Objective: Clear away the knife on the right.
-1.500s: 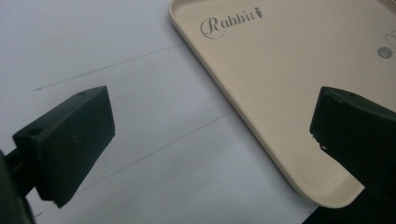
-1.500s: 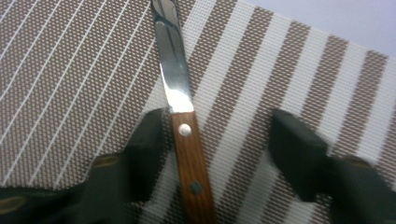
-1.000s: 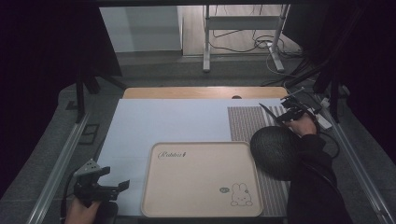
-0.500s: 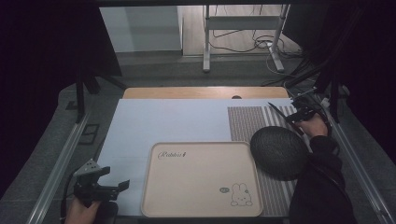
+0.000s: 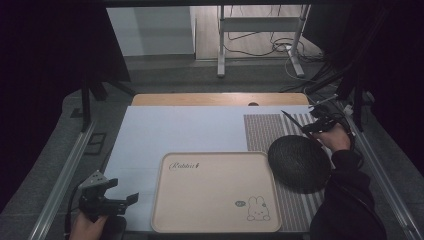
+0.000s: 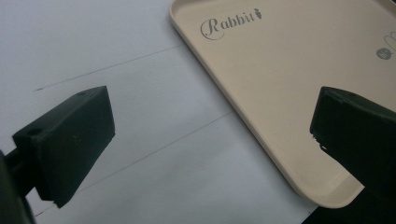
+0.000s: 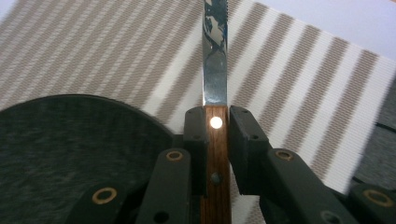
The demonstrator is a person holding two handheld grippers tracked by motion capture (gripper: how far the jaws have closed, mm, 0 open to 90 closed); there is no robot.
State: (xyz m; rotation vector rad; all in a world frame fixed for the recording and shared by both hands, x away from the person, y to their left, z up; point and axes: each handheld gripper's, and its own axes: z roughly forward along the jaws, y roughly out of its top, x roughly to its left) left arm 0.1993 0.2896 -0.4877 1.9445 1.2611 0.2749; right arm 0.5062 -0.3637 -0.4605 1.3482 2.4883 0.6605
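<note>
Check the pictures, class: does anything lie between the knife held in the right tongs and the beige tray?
Yes. The black round mat lies between the knife in the right tongs and the beige tray.

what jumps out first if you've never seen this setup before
The knife draws the eye first: the right gripper clamps its wooden handle, and the shiny blade sticks out over the striped mat at the table's far right. Next comes the beige tray, printed with "Rabbit" and a small bunny, lying empty at the near middle, with a round dark mat touching its right edge. The left gripper hovers open near the tray's left side.
</note>
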